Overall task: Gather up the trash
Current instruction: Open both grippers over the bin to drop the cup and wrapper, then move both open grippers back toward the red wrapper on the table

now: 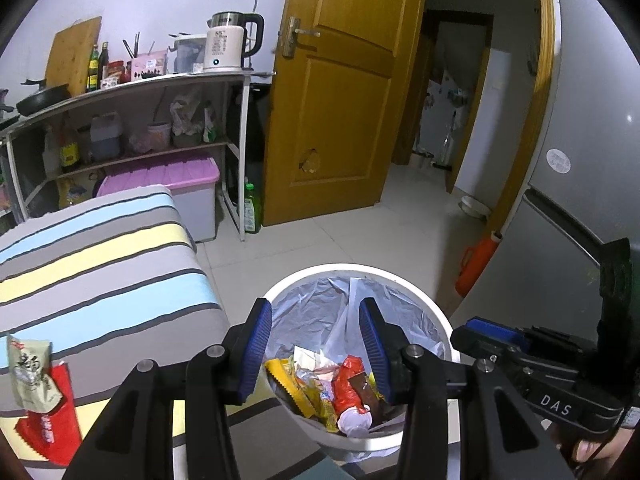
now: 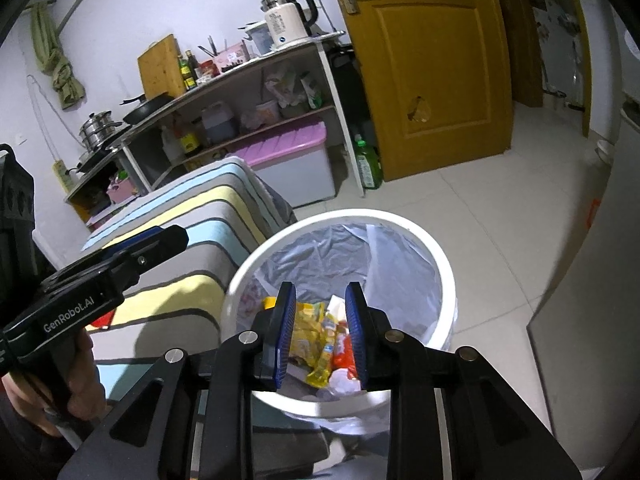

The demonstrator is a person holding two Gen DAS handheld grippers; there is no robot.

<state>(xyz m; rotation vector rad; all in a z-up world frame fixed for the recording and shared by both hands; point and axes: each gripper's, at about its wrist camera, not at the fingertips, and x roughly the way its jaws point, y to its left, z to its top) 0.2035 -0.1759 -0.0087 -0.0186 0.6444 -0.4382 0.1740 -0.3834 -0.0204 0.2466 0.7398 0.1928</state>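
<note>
Currently I log both tools over the white bin [image 2: 442, 280], wrappers [image 1: 340, 384] inside: right gripper [image 2: 320, 332] part-spread and empty, left gripper [image 1: 316, 348] spread empty, so I should next fetch the packets [image 1: 36, 384] on the striped cloth [image 1: 100, 260].

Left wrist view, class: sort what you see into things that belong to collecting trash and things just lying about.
Job: white bin; wrappers in it; two packets on the striped cloth.
Lying about: kettle; frying pan; pink-lidded box.
</note>
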